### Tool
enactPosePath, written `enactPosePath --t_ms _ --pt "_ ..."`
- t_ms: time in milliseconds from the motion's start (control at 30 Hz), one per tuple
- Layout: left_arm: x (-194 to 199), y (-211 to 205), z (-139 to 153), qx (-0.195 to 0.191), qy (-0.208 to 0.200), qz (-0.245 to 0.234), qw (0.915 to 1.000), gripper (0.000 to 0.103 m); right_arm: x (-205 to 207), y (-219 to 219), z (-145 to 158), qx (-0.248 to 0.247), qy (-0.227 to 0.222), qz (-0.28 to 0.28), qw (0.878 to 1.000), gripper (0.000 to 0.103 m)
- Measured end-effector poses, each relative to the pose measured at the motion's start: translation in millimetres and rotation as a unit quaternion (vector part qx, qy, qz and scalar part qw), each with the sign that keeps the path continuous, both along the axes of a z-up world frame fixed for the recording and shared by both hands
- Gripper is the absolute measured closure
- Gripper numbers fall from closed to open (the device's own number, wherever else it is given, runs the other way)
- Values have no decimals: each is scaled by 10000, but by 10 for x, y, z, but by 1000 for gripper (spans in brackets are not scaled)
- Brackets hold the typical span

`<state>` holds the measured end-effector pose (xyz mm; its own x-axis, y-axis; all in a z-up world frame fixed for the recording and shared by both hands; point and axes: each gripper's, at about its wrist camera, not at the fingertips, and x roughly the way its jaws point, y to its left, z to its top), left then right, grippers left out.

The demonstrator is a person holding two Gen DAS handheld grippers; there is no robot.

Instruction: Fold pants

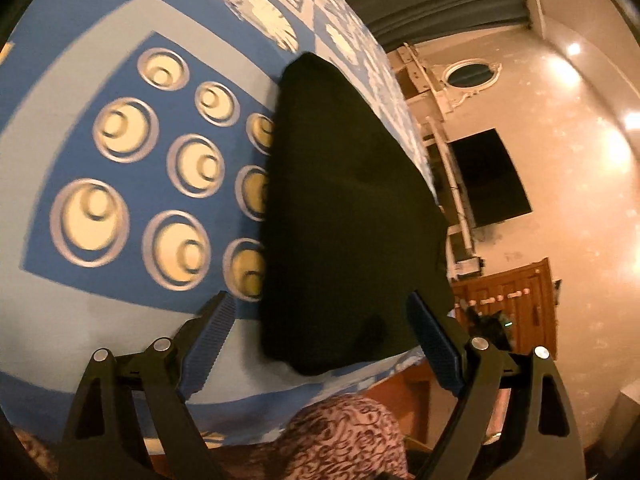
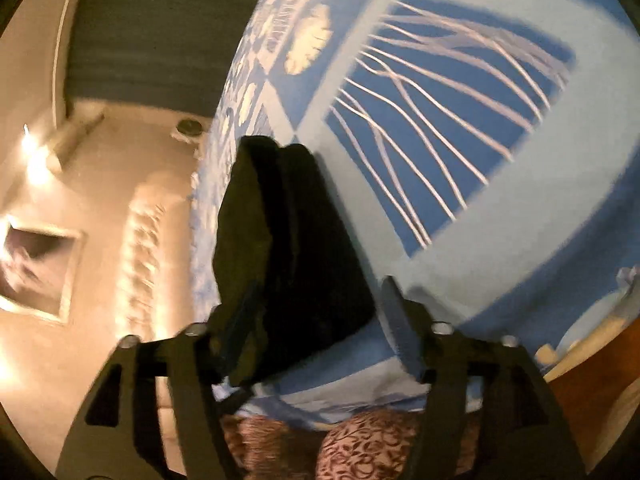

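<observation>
Left wrist view: the left gripper [image 1: 320, 336] tilts downward over the bed, jaws spread wide, its blue ribbed pads [image 1: 208, 344] flanking the near end of the black pants [image 1: 344, 208] without pressing on them. The pants lie folded on the blue patterned bedspread [image 1: 80, 320], running from 6 o'clock toward 12 o'clock along the bed's edge. Right wrist view: the right gripper [image 2: 320, 328] likewise points downward, jaws parted; the pants [image 2: 288, 240] reach between the fingers, the left finger [image 2: 240, 320] overlapping the cloth, grip not visible. The bedspread [image 2: 500, 240] fills 1 to 4 o'clock. A person's patterned garment [image 2: 360, 448] shows at 6 o'clock.
</observation>
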<state>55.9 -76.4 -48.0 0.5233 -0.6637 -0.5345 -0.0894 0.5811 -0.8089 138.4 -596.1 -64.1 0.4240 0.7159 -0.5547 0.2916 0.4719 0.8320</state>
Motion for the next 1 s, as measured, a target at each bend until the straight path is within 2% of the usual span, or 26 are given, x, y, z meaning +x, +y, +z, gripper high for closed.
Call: enactPosePath --t_ms 67,233,300,433,500,533,567,700,800,833,900,1000 --pt "24 -57 -23 -62 -19 -16 10000 17 -38 -12 -139 226 96 -98 9997 32" --pt "66 -169 -24 -40 -173 -80 9998 14 4 174 -295 951 -121 -21 9954 23" --pt "92 -194 -24 -74 -206 -119 9997 14 50 259 -292 839 -187 77 9963 20" --pt "94 -175 -29 -185 -198 -82 9996 12 108 381 -246 473 -322 237 9981 20" --pt "95 -161 -72 -198 -140 -47 9997 12 110 389 -259 399 -254 242 9986 31" --pt "95 -153 -87 -193 -124 -52 9997 12 107 387 -272 311 -197 266 9990 42" --pt "102 -157 -98 -181 -91 -57 9998 12 85 383 -295 292 -168 280 9990 47" --pt "113 -168 -76 -160 28 -76 9998 12 76 350 -347 334 -150 291 9989 52" --pt "95 -113 -67 -436 29 76 9990 13 72 324 -353 328 -172 291 9989 53" --pt "84 -83 -60 -498 33 204 9985 31 69 313 -365 329 -184 289 9989 53" --pt "61 -37 -108 -329 266 361 9985 60 47 307 -363 335 -205 280 9988 53" --pt "33 -20 -163 -317 158 267 9990 67 55 323 -339 311 -241 317 9987 56"
